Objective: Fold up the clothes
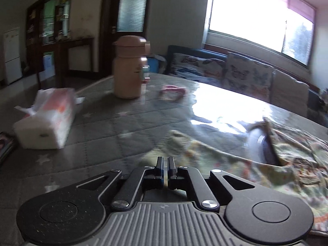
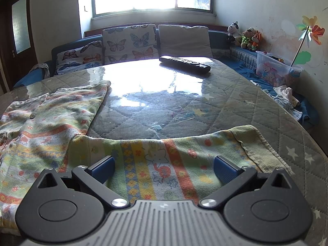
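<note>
Nearest your right gripper (image 2: 164, 169), directly beneath its widely parted blue pads (image 2: 104, 169), lies one sleeve of the patterned shirt (image 2: 61, 123); the jaws stand apart and hold nothing. That sleeve runs from the shirt's body out to a ribbed cuff (image 2: 254, 145), which lies just beyond the pad farther from the body. The body spreads flat on the quilted table cover (image 2: 256, 102), button placket (image 2: 31, 116) facing up, with the second sleeve lying on the side toward the sofa cushions (image 2: 131, 41). A remote control (image 2: 184, 63) sits well apart from the shirt, near the table's far edge.

Your left gripper (image 1: 166, 166) shows its jaws drawn together; the blurred view does not show whether any cloth is pinched between them. The shirt's edge (image 1: 205, 149) lies just past its fingertips. Beyond the shirt from this side stand a tan flask (image 1: 129, 67) and a tissue pack (image 1: 47, 121).

Judged from its drape, the shirt is light, soft and limp; it should bunch rather than hold shape, and may slide on the glossy cover. Take hold at the cuff or sleeve hem, pinching both layers.
</note>
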`<state>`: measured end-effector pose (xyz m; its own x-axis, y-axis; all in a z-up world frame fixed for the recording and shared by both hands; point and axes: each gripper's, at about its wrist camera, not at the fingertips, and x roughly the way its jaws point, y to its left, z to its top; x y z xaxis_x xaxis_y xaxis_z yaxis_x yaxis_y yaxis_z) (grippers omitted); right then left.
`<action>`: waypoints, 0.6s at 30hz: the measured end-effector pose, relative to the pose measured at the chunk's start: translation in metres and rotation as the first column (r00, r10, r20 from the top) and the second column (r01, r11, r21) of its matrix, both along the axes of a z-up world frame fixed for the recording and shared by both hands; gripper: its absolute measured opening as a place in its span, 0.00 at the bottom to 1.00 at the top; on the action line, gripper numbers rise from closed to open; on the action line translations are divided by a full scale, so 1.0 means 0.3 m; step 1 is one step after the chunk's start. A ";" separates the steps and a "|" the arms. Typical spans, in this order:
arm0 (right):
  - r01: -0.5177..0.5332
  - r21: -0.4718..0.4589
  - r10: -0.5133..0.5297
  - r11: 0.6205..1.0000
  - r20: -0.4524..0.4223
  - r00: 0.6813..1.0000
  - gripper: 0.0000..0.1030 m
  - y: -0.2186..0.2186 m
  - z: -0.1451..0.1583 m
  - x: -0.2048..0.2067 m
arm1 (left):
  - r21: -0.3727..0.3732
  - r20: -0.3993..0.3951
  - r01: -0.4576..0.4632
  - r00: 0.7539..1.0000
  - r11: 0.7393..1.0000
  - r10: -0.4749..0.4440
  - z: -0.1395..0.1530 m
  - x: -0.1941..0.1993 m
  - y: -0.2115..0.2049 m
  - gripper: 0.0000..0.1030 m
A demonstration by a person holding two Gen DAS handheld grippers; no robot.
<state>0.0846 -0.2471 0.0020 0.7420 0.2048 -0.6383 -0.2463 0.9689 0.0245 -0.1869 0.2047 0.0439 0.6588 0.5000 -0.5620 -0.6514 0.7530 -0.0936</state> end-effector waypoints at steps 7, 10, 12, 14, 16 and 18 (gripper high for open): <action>0.000 0.001 0.000 1.000 0.000 1.000 1.00 0.000 0.000 0.000 | -0.018 -0.040 0.127 0.991 0.992 -0.128 -0.020 0.158 -0.034 0.04; 0.000 0.001 0.000 1.000 0.000 1.000 1.00 0.000 0.001 -0.001 | -0.024 -0.061 0.134 0.989 0.991 -0.135 -0.045 0.199 0.003 0.05; 0.000 0.001 0.000 1.000 0.000 1.000 1.00 0.001 0.000 -0.001 | -0.010 -0.076 0.125 0.989 0.992 -0.125 -0.062 0.213 0.029 0.05; 0.000 0.002 0.000 1.000 0.000 1.000 1.00 0.001 0.000 -0.001 | 0.006 -0.084 0.102 0.991 0.995 -0.101 -0.062 0.217 0.052 0.07; 0.000 0.002 0.000 1.000 0.000 1.000 1.00 0.001 0.000 -0.001 | 0.040 -0.104 0.057 0.993 0.998 -0.053 -0.062 0.217 0.071 0.05; 0.000 0.002 0.000 1.000 0.000 1.000 1.00 0.001 0.000 -0.001 | 0.051 -0.102 0.030 0.994 0.998 -0.025 -0.065 0.207 0.090 0.04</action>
<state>0.0843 -0.2468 0.0021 0.7421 0.2062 -0.6378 -0.2466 0.9688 0.0262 -0.1247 0.2317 0.0245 0.6136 0.5128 -0.6004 -0.6344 0.7729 0.0119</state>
